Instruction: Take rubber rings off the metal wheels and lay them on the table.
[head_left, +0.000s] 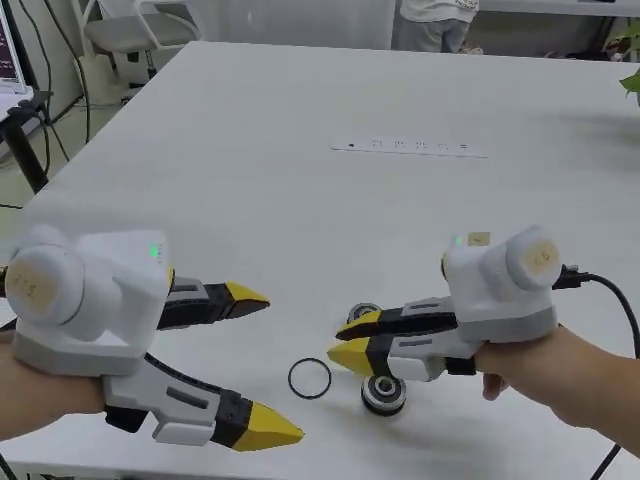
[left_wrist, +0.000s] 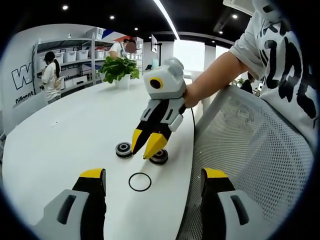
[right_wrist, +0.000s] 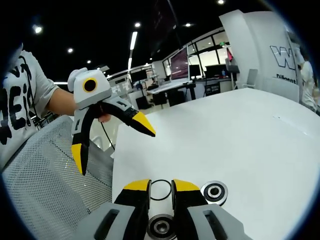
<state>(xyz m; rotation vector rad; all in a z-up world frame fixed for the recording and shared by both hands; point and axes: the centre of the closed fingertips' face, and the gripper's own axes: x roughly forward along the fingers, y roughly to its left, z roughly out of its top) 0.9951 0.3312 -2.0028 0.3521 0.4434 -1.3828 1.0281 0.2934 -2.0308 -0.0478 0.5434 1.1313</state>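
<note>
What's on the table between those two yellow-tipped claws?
A loose black rubber ring, flat on the table between the left gripper and right gripper; the head view shows it.

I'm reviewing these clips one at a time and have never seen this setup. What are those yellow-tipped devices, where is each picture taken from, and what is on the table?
There is no robot: a person holds a two-jaw gripper in each hand. The head view comes from a headset camera looking down; the other two come from cameras riding on each gripper. The left gripper has its jaws wide apart and empty. The right gripper has its jaws nearly together, also empty, close over a metal wheel. A second wheel sits beside it. One black rubber ring lies flat on the white table, between the grippers.
</note>
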